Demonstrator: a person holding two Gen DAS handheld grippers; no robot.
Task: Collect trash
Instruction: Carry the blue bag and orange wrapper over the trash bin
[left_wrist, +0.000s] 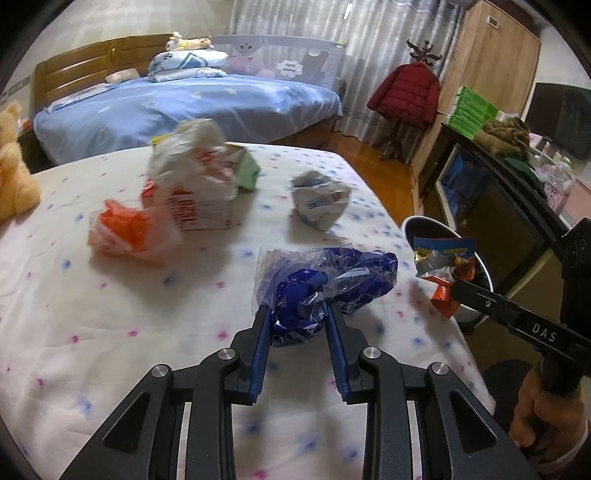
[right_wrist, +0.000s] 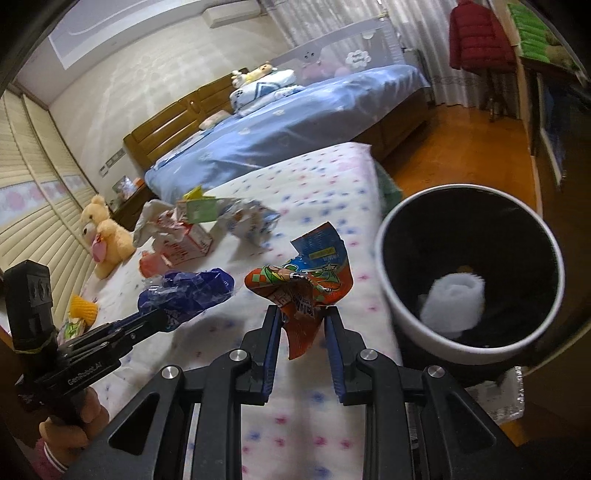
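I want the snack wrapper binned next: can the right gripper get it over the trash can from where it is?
Probably yes. The right gripper is shut on the snack wrapper, and the trash can stands open just to its right, beside the bed, with nothing between them.

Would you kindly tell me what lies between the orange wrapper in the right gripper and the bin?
Nothing: in the right wrist view, only bare dotted sheet separates the orange wrapper from the bin.

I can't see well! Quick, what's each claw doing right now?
Left gripper: closed on the blue plastic bag.
Right gripper: closed on the orange snack wrapper, near the trash bin.
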